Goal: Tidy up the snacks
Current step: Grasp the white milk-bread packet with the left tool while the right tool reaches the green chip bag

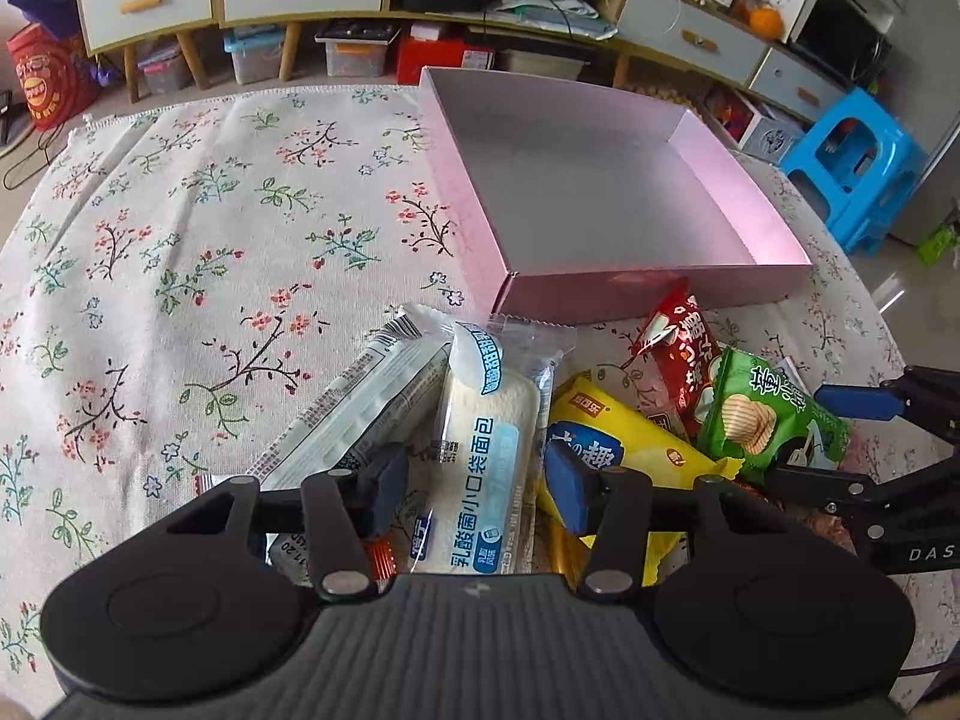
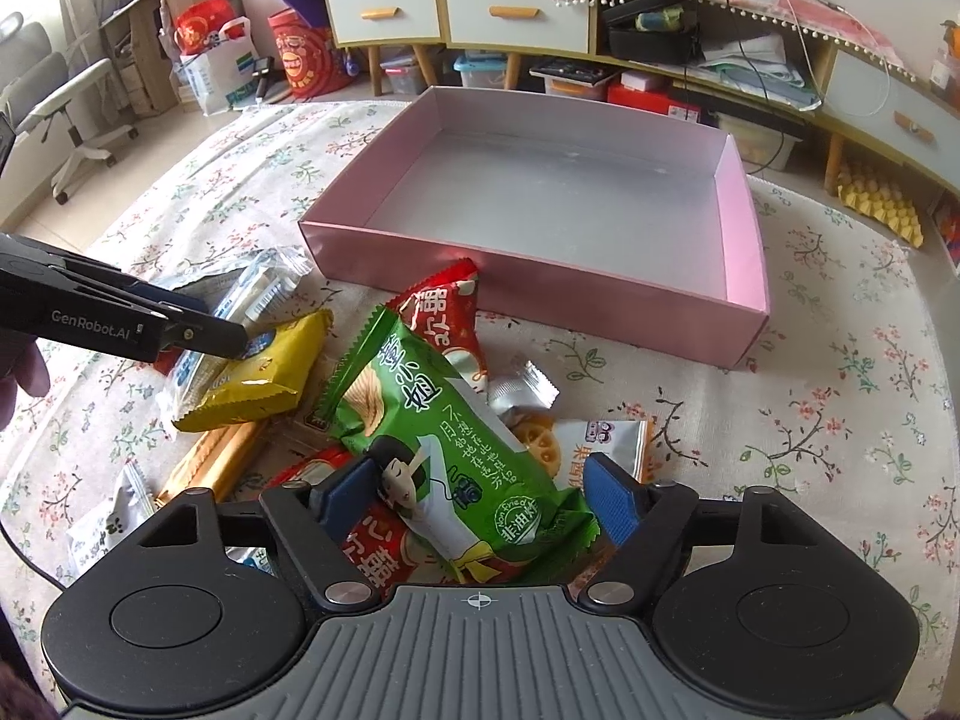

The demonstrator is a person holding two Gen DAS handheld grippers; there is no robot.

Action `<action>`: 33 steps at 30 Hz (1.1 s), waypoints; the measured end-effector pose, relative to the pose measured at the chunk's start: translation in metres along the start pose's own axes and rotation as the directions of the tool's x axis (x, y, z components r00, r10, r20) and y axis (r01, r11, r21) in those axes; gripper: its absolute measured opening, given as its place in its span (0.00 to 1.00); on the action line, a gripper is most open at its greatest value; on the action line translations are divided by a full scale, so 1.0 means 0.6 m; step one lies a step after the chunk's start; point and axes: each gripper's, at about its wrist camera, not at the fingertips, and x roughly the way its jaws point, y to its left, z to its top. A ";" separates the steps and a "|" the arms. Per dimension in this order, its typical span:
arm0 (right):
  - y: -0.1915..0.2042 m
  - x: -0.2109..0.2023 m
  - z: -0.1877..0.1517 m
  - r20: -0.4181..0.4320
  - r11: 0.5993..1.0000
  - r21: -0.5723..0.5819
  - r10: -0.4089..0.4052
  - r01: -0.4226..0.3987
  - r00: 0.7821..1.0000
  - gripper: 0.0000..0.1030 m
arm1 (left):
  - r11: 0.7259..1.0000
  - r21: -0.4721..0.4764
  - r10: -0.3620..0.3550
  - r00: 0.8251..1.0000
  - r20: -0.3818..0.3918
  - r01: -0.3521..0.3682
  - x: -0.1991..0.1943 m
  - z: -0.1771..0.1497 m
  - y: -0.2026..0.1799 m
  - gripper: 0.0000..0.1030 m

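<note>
1. Claw on the left [image 1: 477,489]: its two blue pads stand at either side of the white bread packet [image 1: 483,468], which runs lengthwise up between them. The left pad [image 1: 384,489] looks to touch the packet's edge; whether the right pad presses on it I cannot tell, so a firm hold cannot be told.
2. Just right of that claw lies the yellow snack bag [image 1: 636,450], partly under the right pad. To the packet's left, a second white wrapper [image 1: 360,408] lies slanted beside it.
3. Right claw [image 2: 477,495]: jaws fairly wide, with the lower end of the green chip bag [image 2: 444,450] lying between them. The left pad [image 2: 348,495] rests against the bag; the right pad [image 2: 612,498] stands just clear of it, so the bag is not clamped.
4. Under the green bag lies a red snack bag [image 2: 444,312], its top pointing at the box.
5. Beyond the heap, the pink box [image 2: 744,240] sits open on the flowered surface [image 2: 840,420], close to the red bag's tip.
</note>
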 end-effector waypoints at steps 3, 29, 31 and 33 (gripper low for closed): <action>-0.003 0.002 -0.001 0.002 1.000 0.008 0.003 -0.003 1.000 0.75 | 0.999 -0.036 -0.016 1.000 -0.005 0.016 0.003 0.000 0.007 0.49; -0.046 -0.018 0.013 0.024 0.974 0.207 0.089 -0.093 0.996 0.33 | 0.988 -0.139 -0.066 0.998 0.013 0.068 -0.006 0.006 0.018 0.23; -0.050 -0.024 0.015 0.036 0.972 0.213 0.094 -0.100 0.995 0.25 | 0.988 -0.138 -0.063 0.998 0.020 0.066 -0.010 0.006 0.019 0.22; -0.054 -0.027 0.018 0.043 0.971 0.219 0.087 -0.094 0.995 0.18 | 0.988 -0.138 -0.060 0.998 0.022 0.063 -0.011 0.008 0.019 0.22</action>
